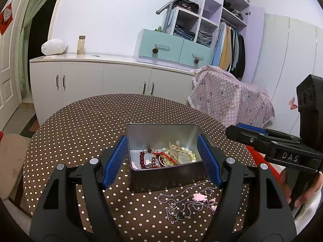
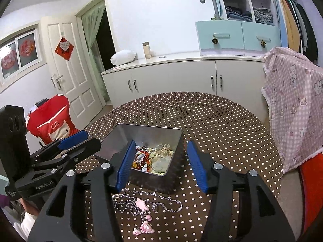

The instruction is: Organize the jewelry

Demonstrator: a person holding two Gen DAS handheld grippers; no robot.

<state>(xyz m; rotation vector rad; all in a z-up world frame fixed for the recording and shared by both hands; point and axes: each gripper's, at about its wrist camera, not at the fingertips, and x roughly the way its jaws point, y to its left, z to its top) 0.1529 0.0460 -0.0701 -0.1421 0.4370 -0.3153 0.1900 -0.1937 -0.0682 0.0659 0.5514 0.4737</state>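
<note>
L wrist view: left gripper (image 1: pixel 162 159) jaws spread wide, nothing between the pads. Blue pads sit either side of the metal tin (image 1: pixel 161 153) but clear of its walls, no contact seen. Tin open, on polka-dot table (image 1: pixel 80 125); inside a tangle of red beads, pale stones, gold bits. Silver chain necklace w/ pink charms (image 1: pixel 187 203) lies loose on the cloth just in front of tin, near side. Right gripper (image 1: pixel 240 130) enters from the right edge, held by a hand (image 1: pixel 302 189).

R wrist view: right gripper (image 2: pixel 159 163) also parted, empty; left pad overlaps tin (image 2: pixel 141 153) opening in view, right pad outside tin wall. Necklace (image 2: pixel 145 203) directly below the jaws, chain looped, charms toward the camera. Left gripper (image 2: pixel 74 137) at left, beside tin.

Judgement: next item is prob. the loose necklace → into tin. To do well: come down on a bunched part of chain near charms, not a single strand; pinch flat to cloth w/o snagging it; lift high enough that the trailing chain clears the tin rim before release. Other gripper could steady the tin.
</note>
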